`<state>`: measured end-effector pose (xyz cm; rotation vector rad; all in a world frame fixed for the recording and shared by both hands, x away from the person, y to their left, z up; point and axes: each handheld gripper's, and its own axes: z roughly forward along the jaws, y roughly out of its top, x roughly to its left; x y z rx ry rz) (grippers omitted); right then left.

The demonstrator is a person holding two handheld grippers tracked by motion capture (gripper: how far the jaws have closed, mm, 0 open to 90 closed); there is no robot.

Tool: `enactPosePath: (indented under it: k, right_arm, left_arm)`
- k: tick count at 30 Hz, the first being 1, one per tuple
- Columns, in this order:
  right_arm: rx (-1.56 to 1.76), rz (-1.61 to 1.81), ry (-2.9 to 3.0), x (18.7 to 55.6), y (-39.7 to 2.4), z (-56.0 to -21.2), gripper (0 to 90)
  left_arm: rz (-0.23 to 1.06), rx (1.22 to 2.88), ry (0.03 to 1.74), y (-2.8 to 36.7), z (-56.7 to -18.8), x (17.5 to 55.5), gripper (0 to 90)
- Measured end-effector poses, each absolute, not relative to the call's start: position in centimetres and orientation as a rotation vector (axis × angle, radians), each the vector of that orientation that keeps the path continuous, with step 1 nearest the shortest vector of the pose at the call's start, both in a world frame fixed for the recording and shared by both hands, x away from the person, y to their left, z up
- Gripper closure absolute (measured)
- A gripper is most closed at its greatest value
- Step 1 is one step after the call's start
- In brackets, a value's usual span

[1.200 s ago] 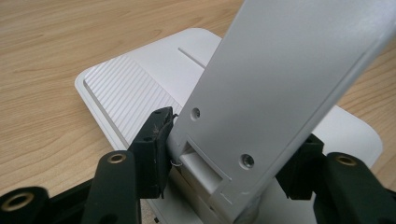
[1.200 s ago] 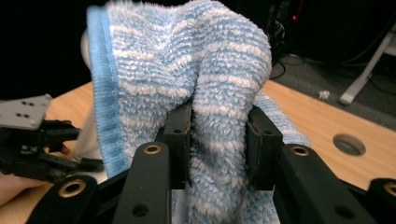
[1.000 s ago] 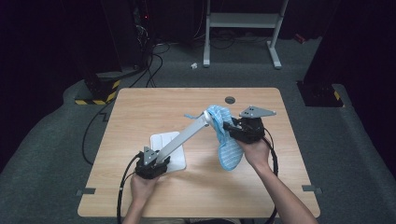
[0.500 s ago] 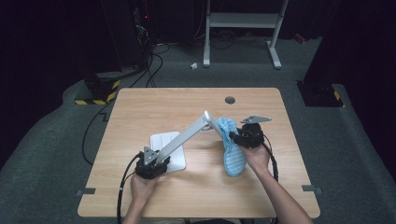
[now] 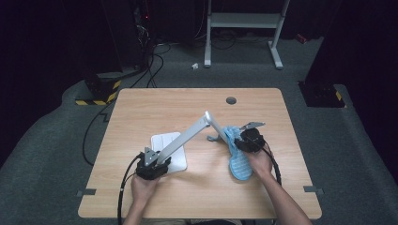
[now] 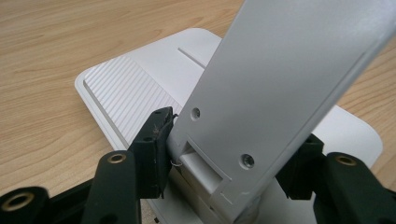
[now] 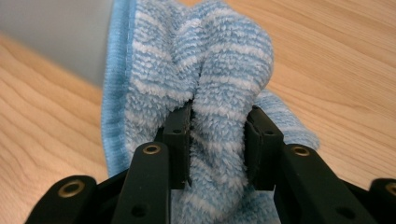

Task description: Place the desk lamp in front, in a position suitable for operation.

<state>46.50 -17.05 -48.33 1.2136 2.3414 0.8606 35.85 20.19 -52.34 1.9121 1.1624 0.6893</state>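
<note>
A white desk lamp stands on its flat ribbed base (image 5: 168, 151) (image 6: 126, 88). Its folding arm (image 5: 187, 133) (image 6: 280, 84) slants up to the right, and the lamp head (image 5: 217, 129) hangs down from the elbow. My left gripper (image 5: 155, 163) (image 6: 229, 156) is shut on the arm's lower end by the hinge, a pad on each side. My right gripper (image 5: 240, 140) (image 7: 217, 135) is shut on a fold of a blue striped towel (image 5: 239, 161) (image 7: 210, 70). The towel lies against the lamp head, which is blurred grey (image 7: 56, 37), and trails onto the table.
The wooden table (image 5: 141, 108) has a round cable hole (image 5: 231, 100) near its far edge. A cable (image 5: 123, 187) trails from the left gripper over the near edge. Beyond the table are a dark floor, floor cables and a white stand (image 5: 244, 21).
My right gripper has sunk with the towel along the lamp head, and the towel's lower end now rests on the table. The left gripper and the lamp have kept still.
</note>
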Motion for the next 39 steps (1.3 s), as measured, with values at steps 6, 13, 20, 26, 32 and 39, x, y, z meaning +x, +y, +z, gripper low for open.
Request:
enactPosePath:
  k: [6, 13, 20, 26, 32, 39]
  right_arm:
    - [1.102, 0.708, 2.391, 44.9, -16.8, -48.0, 65.2]
    - [1.039, 0.665, 2.457, 42.8, -16.5, -47.9, 64.8]
    - [1.007, 0.702, 2.486, 42.6, -14.6, -47.9, 65.0]
    - [1.016, 0.784, 2.486, 42.9, -13.8, -47.1, 65.0]
    - [0.988, 0.914, 2.469, 42.5, -13.6, -44.5, 65.2]
    - [0.898, 1.061, 2.436, 41.5, -12.8, -40.1, 65.2]
  left_arm:
    - [0.689, 1.913, 1.162, 20.2, -52.3, 35.9, 44.8]
    - [0.696, 1.900, 1.184, 19.9, -52.3, 35.9, 44.8]
    - [0.685, 1.908, 1.163, 19.8, -52.3, 35.9, 45.5]
    - [0.676, 1.918, 1.138, 19.8, -52.3, 35.8, 46.8]
    - [0.674, 1.918, 1.134, 19.8, -52.3, 35.8, 47.7]
    - [0.671, 1.921, 1.126, 19.8, -52.3, 35.8, 49.5]
